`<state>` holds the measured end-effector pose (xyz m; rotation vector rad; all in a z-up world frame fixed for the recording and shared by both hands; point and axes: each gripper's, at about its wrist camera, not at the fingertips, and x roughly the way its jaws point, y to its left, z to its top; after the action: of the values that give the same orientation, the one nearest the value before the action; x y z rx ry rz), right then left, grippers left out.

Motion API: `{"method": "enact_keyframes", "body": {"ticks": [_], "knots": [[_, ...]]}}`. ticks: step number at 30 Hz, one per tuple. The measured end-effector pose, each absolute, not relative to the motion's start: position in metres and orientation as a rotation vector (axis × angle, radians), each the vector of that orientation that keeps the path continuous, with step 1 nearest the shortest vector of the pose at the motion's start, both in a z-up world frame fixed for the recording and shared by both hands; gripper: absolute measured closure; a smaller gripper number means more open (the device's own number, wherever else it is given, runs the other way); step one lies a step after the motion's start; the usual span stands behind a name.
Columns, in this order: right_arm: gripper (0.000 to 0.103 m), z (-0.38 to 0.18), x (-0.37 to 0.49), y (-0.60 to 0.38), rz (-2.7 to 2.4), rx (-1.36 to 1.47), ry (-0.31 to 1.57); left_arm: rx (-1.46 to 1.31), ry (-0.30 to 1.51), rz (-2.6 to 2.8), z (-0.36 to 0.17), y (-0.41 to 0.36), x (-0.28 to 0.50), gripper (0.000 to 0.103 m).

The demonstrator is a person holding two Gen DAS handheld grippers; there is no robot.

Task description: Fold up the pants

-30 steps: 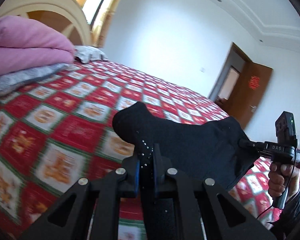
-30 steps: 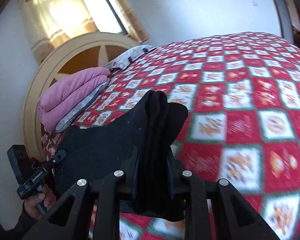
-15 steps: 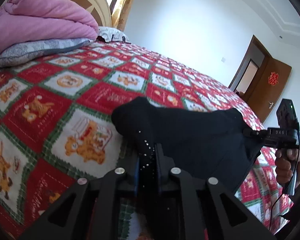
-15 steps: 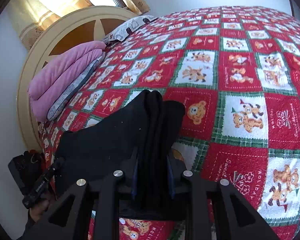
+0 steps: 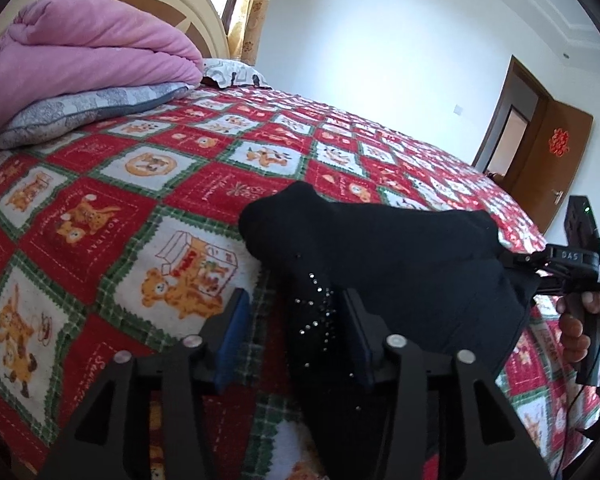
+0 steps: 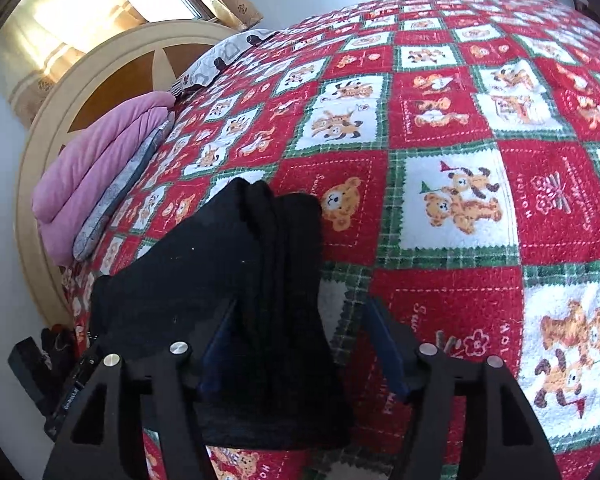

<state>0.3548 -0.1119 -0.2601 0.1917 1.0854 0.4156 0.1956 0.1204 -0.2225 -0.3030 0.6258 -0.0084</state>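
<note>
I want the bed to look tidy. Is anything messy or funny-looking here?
A little. The black pants sit in a lumpy bundle on the red bear blanket, one end poking up, not flat. Both grippers' jaws are opening, with the cloth between them. The pink quilt looks neatly folded.

Home bedrm: quilted bed [image 5: 188,184], headboard [image 6: 112,64], pillows [image 5: 80,108].

One pair of black pants [image 5: 400,264] lies on one bed [image 5: 140,184]. Two tongs: left [image 5: 296,336], right [image 6: 300,344]. One pink quilt [image 5: 88,56], two pillows, grey [image 5: 88,108] and white [image 5: 232,74]. One headboard [image 6: 112,80], one door [image 5: 556,160].
</note>
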Motion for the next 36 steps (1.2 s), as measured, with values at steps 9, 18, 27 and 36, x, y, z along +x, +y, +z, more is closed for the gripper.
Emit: {"method": "enact_keyframes", "body": {"ticks": [9,18,27,36], "knots": [[0.031,-0.232,0.334,-0.136,0.287,0.216,0.992,-0.304,0.671,0.064,-0.217,0.126,0.184,0.017],[0.031,-0.205,0.261,-0.143,0.21,0.209,0.914,-0.265,0.589,0.043,-0.181,0.109,0.151,0.012],[0.031,-0.182,0.192,-0.13,0.206,0.157,0.851,-0.239,0.527,-0.01,-0.152,0.086,0.133,0.009],[0.031,-0.153,0.156,-0.123,0.215,0.128,0.768,-0.235,0.482,-0.017,-0.138,0.079,0.123,0.008]]}}
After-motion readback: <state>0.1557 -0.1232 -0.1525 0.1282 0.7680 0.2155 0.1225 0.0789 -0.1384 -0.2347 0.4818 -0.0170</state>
